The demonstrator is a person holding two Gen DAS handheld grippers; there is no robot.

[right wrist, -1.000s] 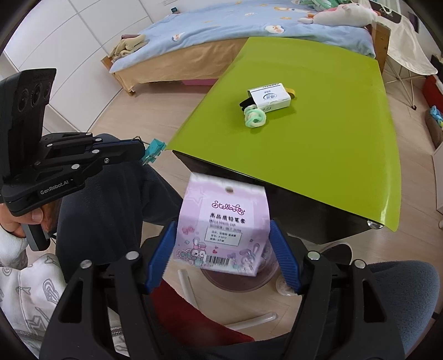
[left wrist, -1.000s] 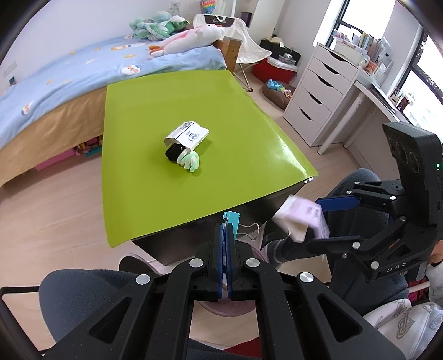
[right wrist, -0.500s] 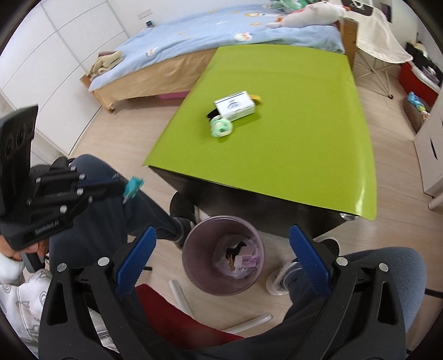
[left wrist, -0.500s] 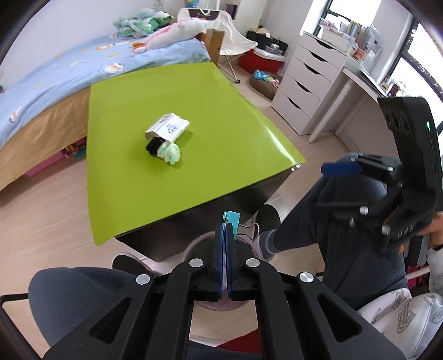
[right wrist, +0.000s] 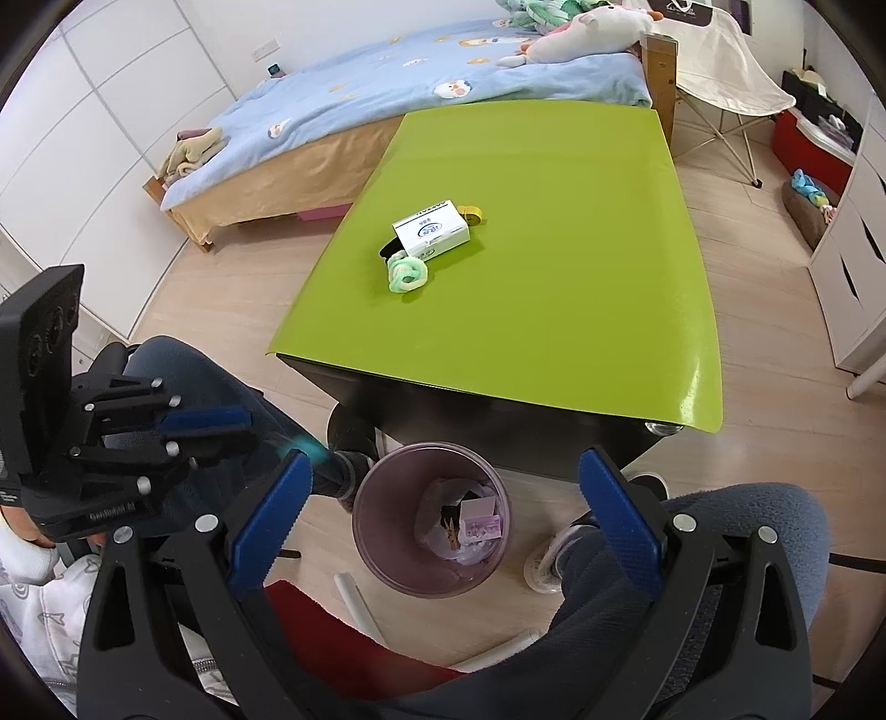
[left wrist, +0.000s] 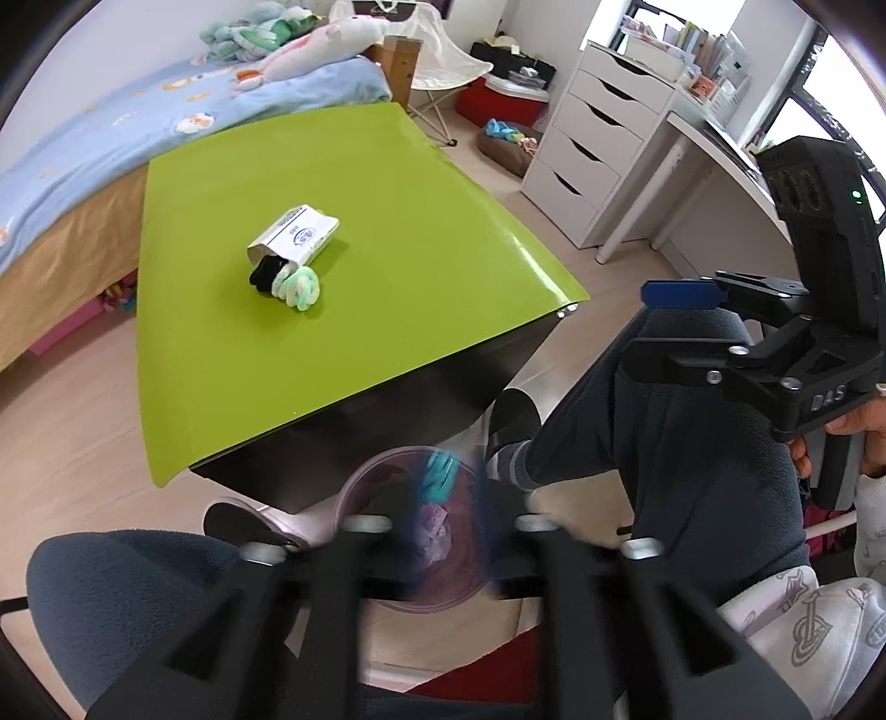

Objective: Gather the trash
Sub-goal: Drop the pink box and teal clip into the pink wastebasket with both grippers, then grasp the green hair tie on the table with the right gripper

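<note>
Trash left: white carton mid-table, green-white hair tie touching its near end; light, carton crushable — grip its long sides. My right gripper spread, empty, over bin; left gripper blurred, parting, teal clip dropping out.

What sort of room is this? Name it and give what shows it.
Most likely a bedroom at home: a bed with a blue quilt and soft toys, a white chest of drawers, and a desk by the window.
</note>
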